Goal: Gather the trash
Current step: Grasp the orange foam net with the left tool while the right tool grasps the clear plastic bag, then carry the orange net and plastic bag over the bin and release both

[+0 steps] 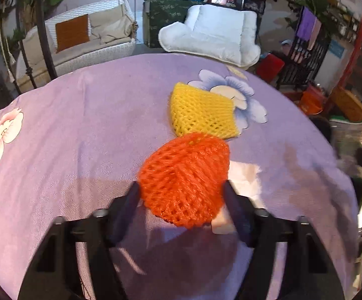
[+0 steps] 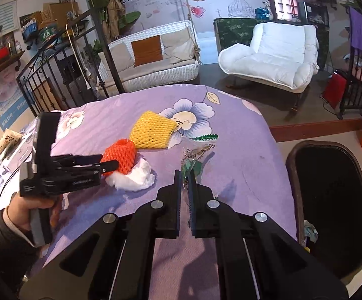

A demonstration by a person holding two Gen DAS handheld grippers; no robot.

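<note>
Left wrist view: the left hand-held gripper (image 1: 182,190) pinches the orange foam net (image 1: 184,178); the yellow net (image 1: 202,111) is still on the worktop (image 1: 81,125).

Right wrist view: the right hand-held gripper (image 2: 186,182), pressed together, pinches a clear wrapper (image 2: 196,155); the dark bin (image 2: 331,207) stands beside it, tissue (image 2: 136,177) remains.

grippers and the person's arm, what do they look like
Both are matte black handheld tools. The right gripper has two flat rectangular fingers on angular linkage arms with silver round pivot bolts. The left gripper has a pistol-style handle and an upright black block on top. The hand holding it shows a dark sleeve with a lighter cuff beneath.
</note>
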